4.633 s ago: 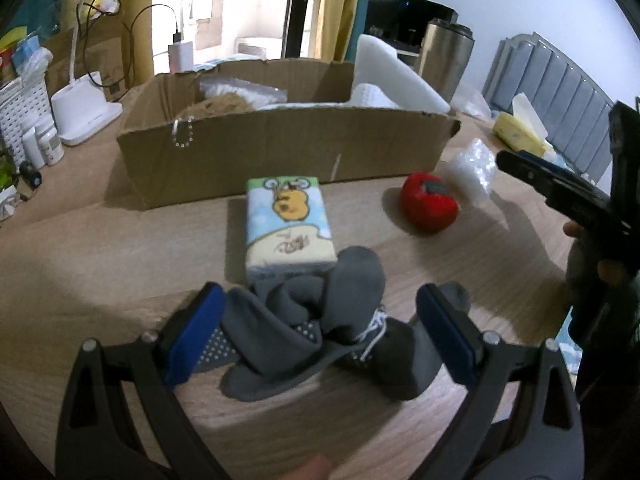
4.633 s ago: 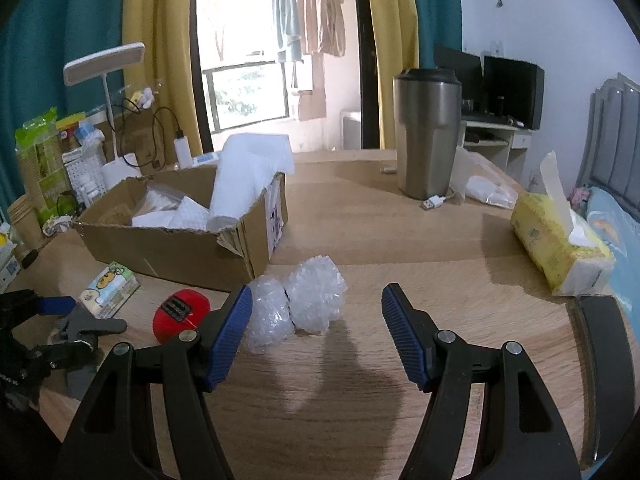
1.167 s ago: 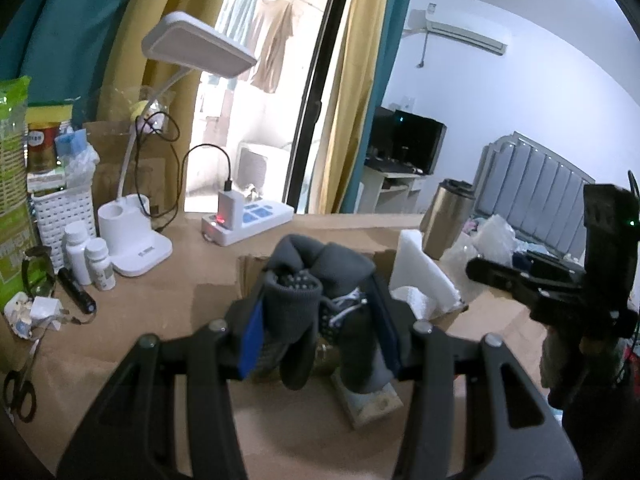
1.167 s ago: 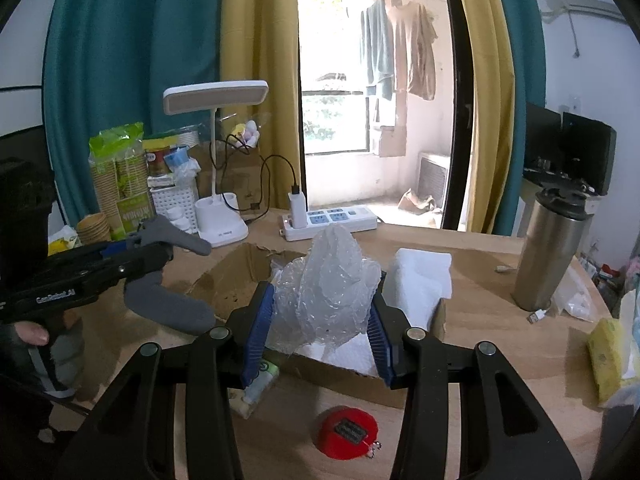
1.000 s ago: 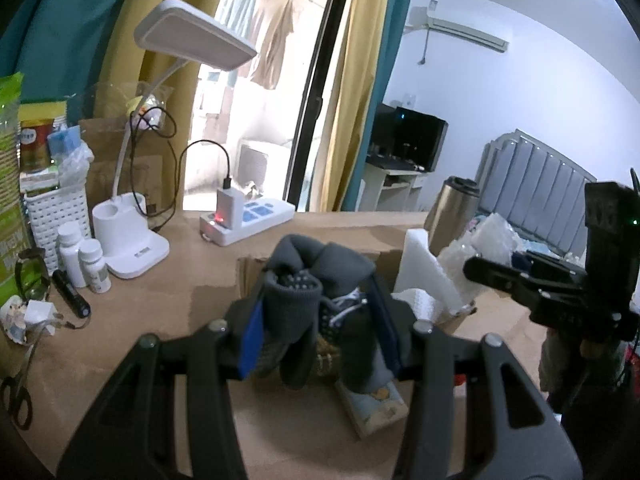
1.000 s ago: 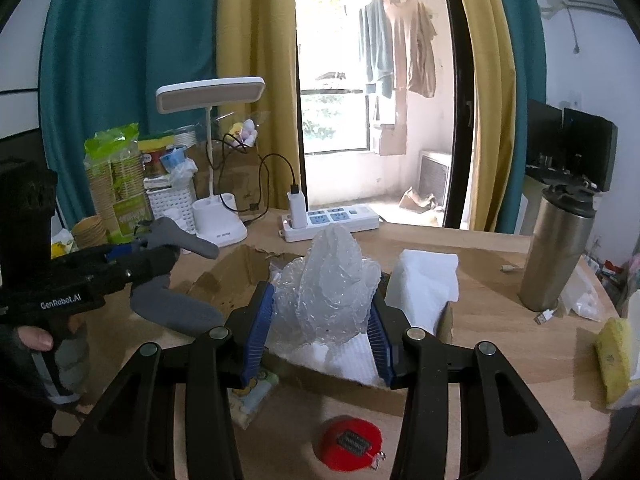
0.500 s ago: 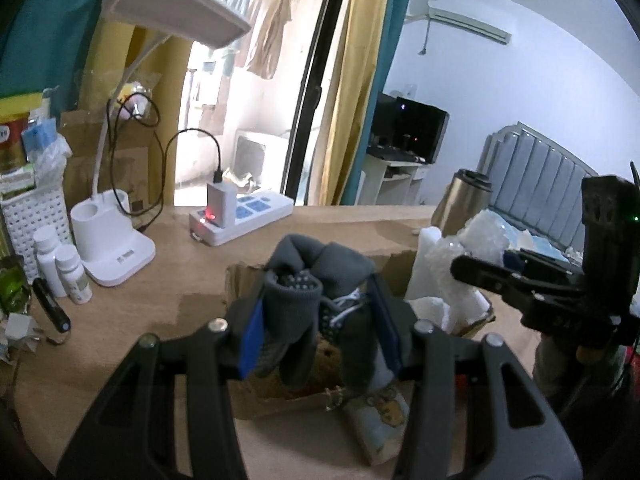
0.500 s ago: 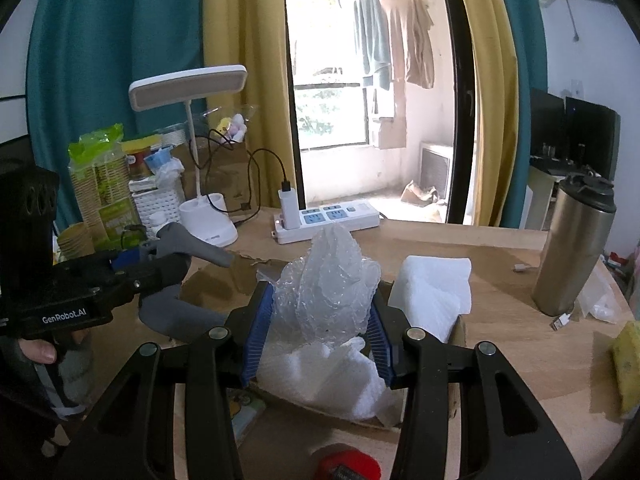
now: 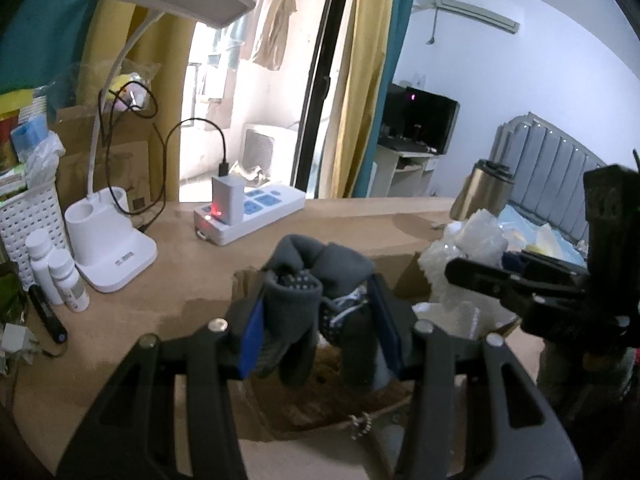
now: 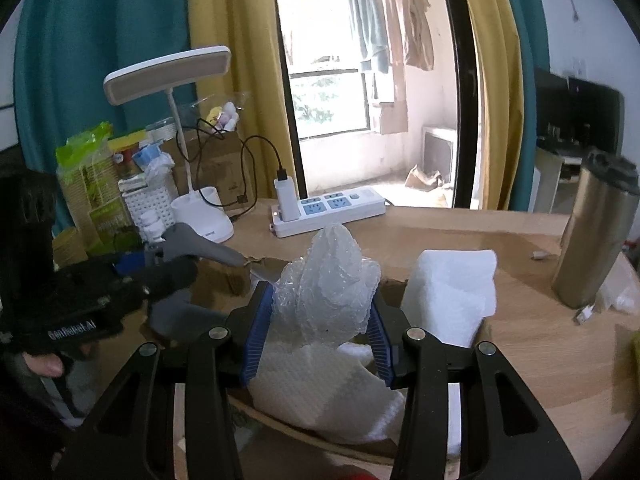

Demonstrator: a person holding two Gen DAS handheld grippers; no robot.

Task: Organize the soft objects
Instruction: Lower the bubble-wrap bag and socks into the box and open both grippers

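- Holding a bundle of grey socks [image 9: 316,300], the left hand-held gripper [image 9: 320,336] has its blue pads pressed into both sides of the bundle, which hangs over the open cardboard box [image 9: 320,408].
- Right hand-held gripper [image 10: 320,336] is clamped on a wad of bubble wrap [image 10: 328,280], poised above white foam sheets [image 10: 320,392] lying in the same box.
- Box sits on the wooden table [image 10: 540,352], toward its near edge; a white power strip [image 10: 328,208] and desk lamp [image 10: 200,216] stand near the far edge, a steel tumbler [image 10: 596,236] off to the right.
- Judgement: both loads look ready to drop into the box.
- Risk: the two hand-held grippers are near each other over one opening and could knock together on release.
- Risk: sock ends dangle loosely; one could catch the box rim and spill onto the table.
- Risk: bubble wrap is springy and may bounce off the foam.
- Left wrist view alone shows the box's brown interior under the socks; right wrist view alone shows the upright foam roll [image 10: 452,292] at the box's right end.
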